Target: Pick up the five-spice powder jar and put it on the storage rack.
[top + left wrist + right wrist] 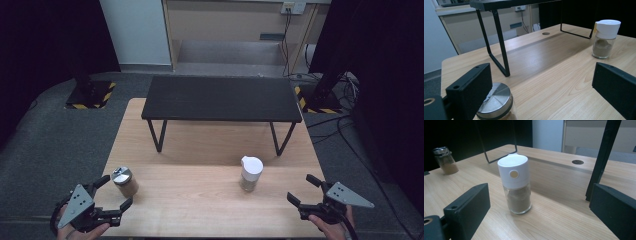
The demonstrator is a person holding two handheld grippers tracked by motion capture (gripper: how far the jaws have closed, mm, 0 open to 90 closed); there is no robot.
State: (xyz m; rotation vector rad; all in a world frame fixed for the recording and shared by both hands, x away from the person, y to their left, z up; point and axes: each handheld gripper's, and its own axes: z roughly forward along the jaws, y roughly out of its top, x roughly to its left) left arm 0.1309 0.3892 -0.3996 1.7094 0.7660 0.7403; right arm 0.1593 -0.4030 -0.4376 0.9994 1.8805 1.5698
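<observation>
Reaching seems the step in hand: both grippers, left gripper [114,193] and right gripper [303,189], hover spread at the light wooden desk's [200,200] near edge. Just beside the left stands the steel-lidded glass spice jar [125,181]; the white-capped glass shaker [250,173] stands near the right, awaiting closing.

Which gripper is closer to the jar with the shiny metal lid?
Left. The left gripper sits right beside the metal-lid jar, jaws open around its near side. The right gripper is far across the table, by the white-capped jar.
</observation>
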